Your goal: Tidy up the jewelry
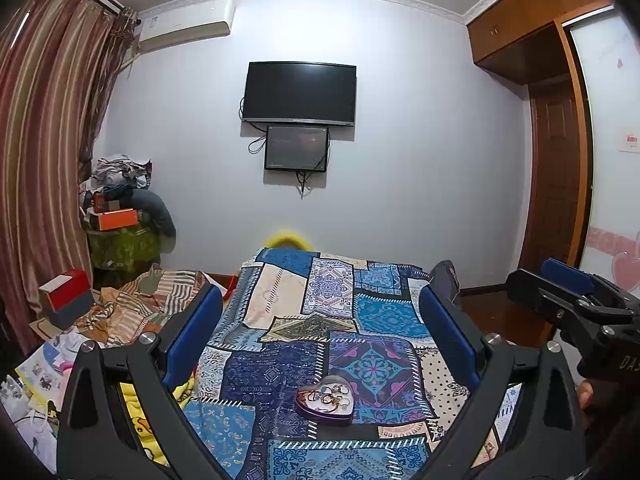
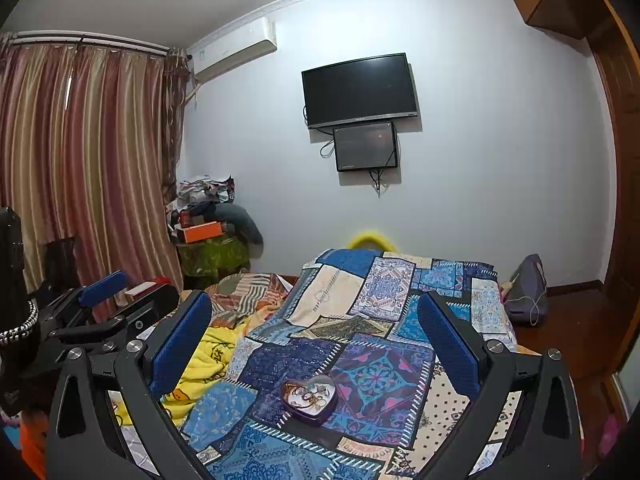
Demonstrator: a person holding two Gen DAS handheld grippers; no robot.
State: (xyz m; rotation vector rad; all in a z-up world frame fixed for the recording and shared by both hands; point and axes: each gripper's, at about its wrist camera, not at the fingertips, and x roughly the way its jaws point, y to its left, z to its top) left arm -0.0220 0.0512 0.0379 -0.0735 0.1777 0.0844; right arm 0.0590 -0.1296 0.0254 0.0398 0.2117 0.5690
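A heart-shaped tin (image 1: 325, 401) holding tangled jewelry (image 1: 332, 394) is seen on the patchwork quilt (image 1: 280, 360) of the bed. Relative to the tin, both tongs are held back and above, well apart from it. Left tongs (image 1: 320, 344) and right tongs (image 2: 314, 344) are spread wide, nothing gripped. The tin lies ahead between both; neither is judged clearly nearer.

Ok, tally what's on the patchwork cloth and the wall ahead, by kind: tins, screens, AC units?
Heart tin with jewelry: 1
Screens, TV and small monitor: 2
AC unit: 1
Total: 4
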